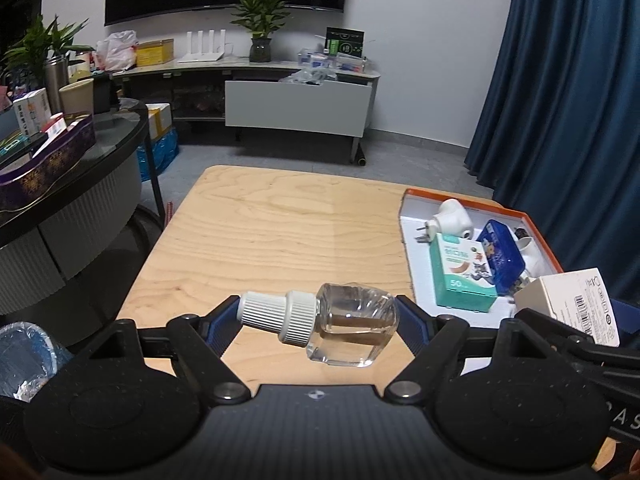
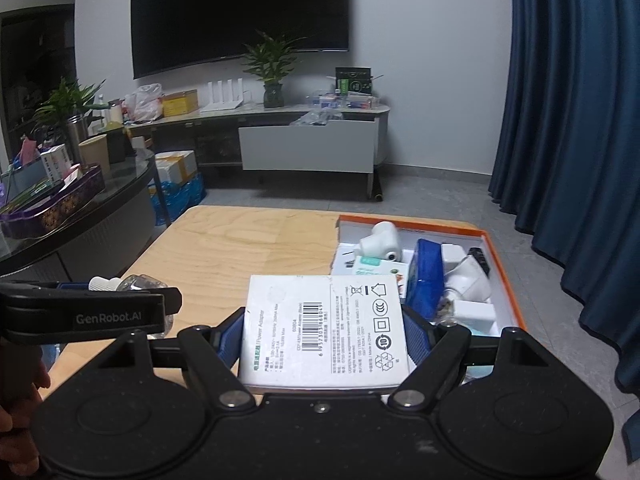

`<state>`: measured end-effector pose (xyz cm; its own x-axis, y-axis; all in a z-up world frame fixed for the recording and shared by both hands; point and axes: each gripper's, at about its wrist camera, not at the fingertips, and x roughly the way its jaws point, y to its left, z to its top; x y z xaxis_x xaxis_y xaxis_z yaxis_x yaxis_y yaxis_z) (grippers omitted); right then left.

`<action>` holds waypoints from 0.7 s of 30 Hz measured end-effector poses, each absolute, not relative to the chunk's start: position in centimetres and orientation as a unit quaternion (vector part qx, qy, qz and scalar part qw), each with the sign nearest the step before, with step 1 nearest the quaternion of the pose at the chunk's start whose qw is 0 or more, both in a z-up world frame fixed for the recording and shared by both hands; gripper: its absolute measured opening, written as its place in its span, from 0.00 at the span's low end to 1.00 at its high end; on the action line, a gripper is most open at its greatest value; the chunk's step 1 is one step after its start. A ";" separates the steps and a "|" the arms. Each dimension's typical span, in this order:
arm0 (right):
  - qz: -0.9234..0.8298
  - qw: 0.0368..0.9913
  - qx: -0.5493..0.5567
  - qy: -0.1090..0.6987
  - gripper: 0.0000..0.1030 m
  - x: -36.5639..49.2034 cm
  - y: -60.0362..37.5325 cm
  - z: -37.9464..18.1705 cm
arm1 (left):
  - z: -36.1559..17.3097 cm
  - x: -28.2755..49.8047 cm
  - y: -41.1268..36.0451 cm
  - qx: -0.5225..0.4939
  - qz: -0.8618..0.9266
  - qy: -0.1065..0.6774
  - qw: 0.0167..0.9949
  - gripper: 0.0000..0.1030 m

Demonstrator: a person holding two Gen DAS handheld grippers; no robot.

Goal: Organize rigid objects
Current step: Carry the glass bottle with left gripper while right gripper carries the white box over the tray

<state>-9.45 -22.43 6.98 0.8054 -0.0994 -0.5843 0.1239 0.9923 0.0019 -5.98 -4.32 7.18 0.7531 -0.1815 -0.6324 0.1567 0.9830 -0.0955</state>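
Observation:
My left gripper (image 1: 318, 314) is shut on a clear bottle (image 1: 352, 326) with a white ribbed cap, held sideways above the wooden table (image 1: 260, 232). My right gripper (image 2: 324, 332) is shut on a white power-adapter box (image 2: 324, 328), label side up, just left of the orange-rimmed tray (image 2: 502, 264). The same white box (image 1: 572, 300) shows at the right edge of the left wrist view, and the bottle (image 2: 136, 284) with the left gripper shows at the left of the right wrist view. The tray (image 1: 536, 226) holds a white plug device (image 1: 452, 216), a teal box (image 1: 460, 276) and a blue tin (image 1: 502, 256).
A dark round side table (image 1: 80, 168) crowded with boxes and a purple tin stands to the left. A TV cabinet (image 1: 280, 96) with a potted plant lines the far wall. Blue curtains (image 1: 568, 80) hang on the right. A crumpled plastic bottle (image 1: 24, 356) lies at lower left.

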 end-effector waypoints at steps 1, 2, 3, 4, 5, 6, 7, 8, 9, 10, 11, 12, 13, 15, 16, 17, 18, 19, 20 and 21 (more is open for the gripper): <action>-0.061 0.950 0.020 0.305 0.89 -9.5 -22.6 7.0 | 7.3 -6.0 -4.5 -0.017 -0.093 0.340 0.936 0.80; -0.063 0.950 0.020 0.304 0.89 -9.6 -22.8 7.1 | 7.3 -6.0 -4.6 -0.016 -0.095 0.339 0.936 0.80; -0.066 0.950 0.021 0.304 0.89 -9.6 -22.9 7.1 | 7.3 -6.1 -4.7 -0.015 -0.097 0.339 0.936 0.80; -0.067 0.950 0.022 0.303 0.89 -9.7 -23.1 7.1 | 7.4 -6.0 -4.9 -0.014 -0.098 0.338 0.936 0.80; -0.069 0.950 0.023 0.303 0.89 -9.7 -23.3 7.1 | 7.4 -6.0 -5.1 -0.014 -0.100 0.338 0.936 0.80; -0.071 0.950 0.023 0.303 0.89 -9.8 -23.5 7.1 | 7.4 -6.1 -5.2 -0.014 -0.101 0.338 0.936 0.80; -0.071 0.950 0.024 0.303 0.89 -9.8 -23.6 7.1 | 7.5 -6.1 -5.4 -0.014 -0.103 0.338 0.935 0.80; -0.072 0.950 0.024 0.303 0.89 -9.8 -23.6 7.1 | 7.5 -6.1 -5.5 -0.013 -0.104 0.338 0.935 0.80; -0.073 0.950 0.024 0.303 0.89 -9.9 -23.6 7.1 | 7.5 -6.1 -5.7 -0.011 -0.106 0.338 0.935 0.80; -0.074 0.950 0.024 0.303 0.89 -10.0 -23.7 7.2 | 7.5 -6.1 -5.8 -0.010 -0.107 0.338 0.935 0.80; -0.075 0.950 0.025 0.302 0.89 -10.0 -23.8 7.2 | 7.5 -6.1 -5.9 -0.009 -0.109 0.338 0.935 0.80; -0.076 0.950 0.025 0.302 0.89 -10.0 -23.8 7.2 | 7.5 -6.1 -6.1 -0.009 -0.110 0.339 0.934 0.80; -0.077 0.950 0.026 0.302 0.89 -10.0 -24.0 7.2 | 7.5 -6.1 -6.2 -0.008 -0.111 0.339 0.934 0.80; -0.080 0.949 0.027 0.303 0.89 -10.0 -24.2 7.1 | 7.5 -6.1 -6.3 -0.007 -0.113 0.340 0.934 0.80; -0.081 0.949 0.028 0.303 0.89 -10.0 -24.3 7.1 | 7.5 -6.1 -6.4 -0.007 -0.114 0.340 0.933 0.80; -0.082 0.949 0.028 0.304 0.89 -10.0 -24.3 7.1 | 7.5 -6.1 -6.5 -0.006 -0.115 0.340 0.933 0.80; -0.083 0.949 0.028 0.304 0.89 -10.0 -24.3 7.1 | 7.5 -6.1 -6.7 -0.006 -0.117 0.341 0.933 0.80; -0.084 0.949 0.029 0.304 0.89 -10.0 -24.4 7.1 | 7.4 -6.0 -6.8 -0.005 -0.118 0.341 0.933 0.80; -0.085 0.949 0.030 0.304 0.89 -10.0 -24.5 7.1 | 7.4 -6.0 -6.9 -0.005 -0.119 0.342 0.932 0.80; -0.086 0.949 0.030 0.303 0.89 -10.0 -24.5 7.1 | 7.4 -6.0 -7.0 -0.004 -0.121 0.342 0.932 0.80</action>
<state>-9.99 -24.53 7.12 0.8012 -0.1445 -0.5807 0.1815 0.9834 0.0056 -6.04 -7.01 7.42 0.7363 -0.2284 -0.6369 0.2228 0.9707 -0.0905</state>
